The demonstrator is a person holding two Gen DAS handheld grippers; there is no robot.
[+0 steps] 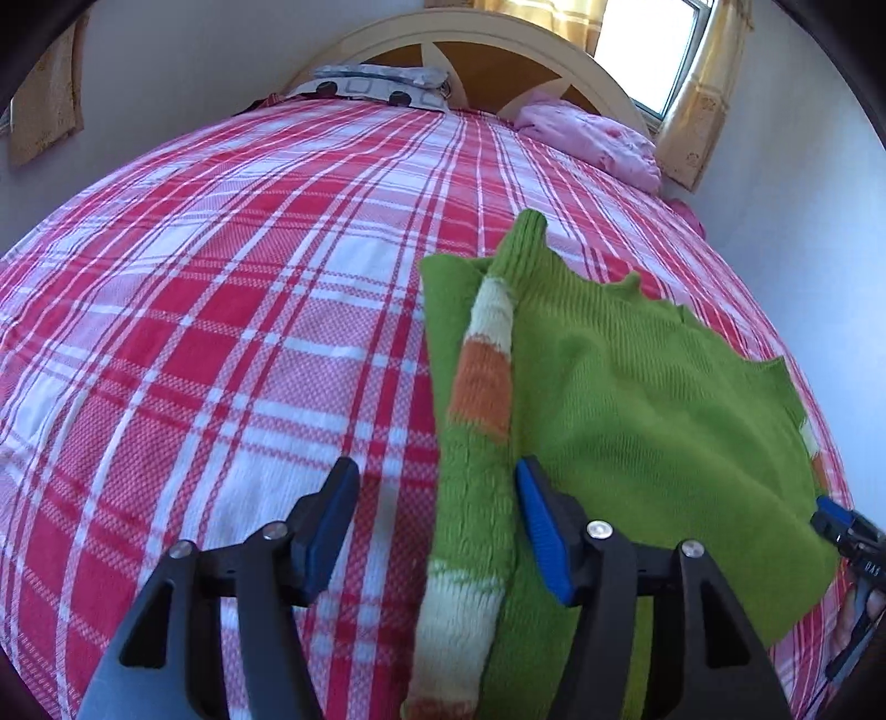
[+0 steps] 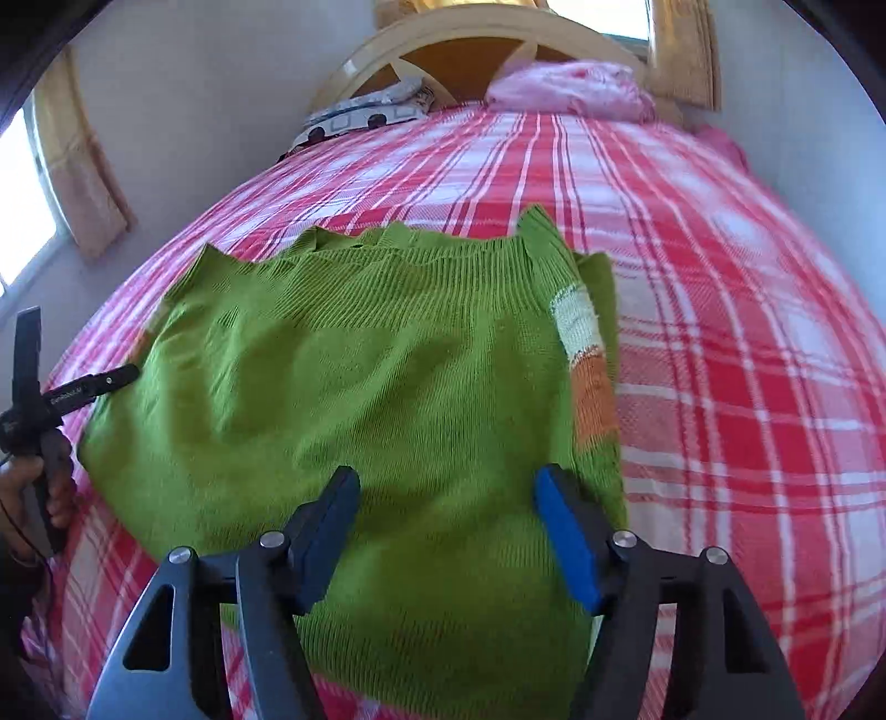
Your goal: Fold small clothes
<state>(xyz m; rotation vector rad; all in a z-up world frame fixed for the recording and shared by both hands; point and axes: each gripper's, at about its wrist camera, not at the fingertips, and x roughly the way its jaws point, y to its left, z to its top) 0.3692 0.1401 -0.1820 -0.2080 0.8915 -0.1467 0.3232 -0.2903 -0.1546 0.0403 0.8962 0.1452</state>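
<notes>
A small green knit sweater (image 1: 637, 399) lies flat on the plaid bed, with a sleeve (image 1: 482, 387) banded in white and orange folded along its left side. My left gripper (image 1: 437, 526) is open, its jaws astride the lower sleeve, empty. In the right wrist view the sweater (image 2: 360, 376) fills the middle, the striped sleeve (image 2: 590, 360) on its right edge. My right gripper (image 2: 443, 531) is open over the sweater's lower body. The other gripper (image 2: 83, 387) shows at the sweater's left edge, and another one (image 1: 847, 531) shows at its right edge in the left wrist view.
The bed has a red and white plaid cover (image 1: 221, 310). A patterned pillow (image 1: 376, 83) and a pink bundle (image 1: 592, 133) lie by the curved headboard (image 1: 498, 39). Windows with yellow curtains (image 1: 703, 94) flank the bed. A hand (image 2: 33, 487) holds the other gripper.
</notes>
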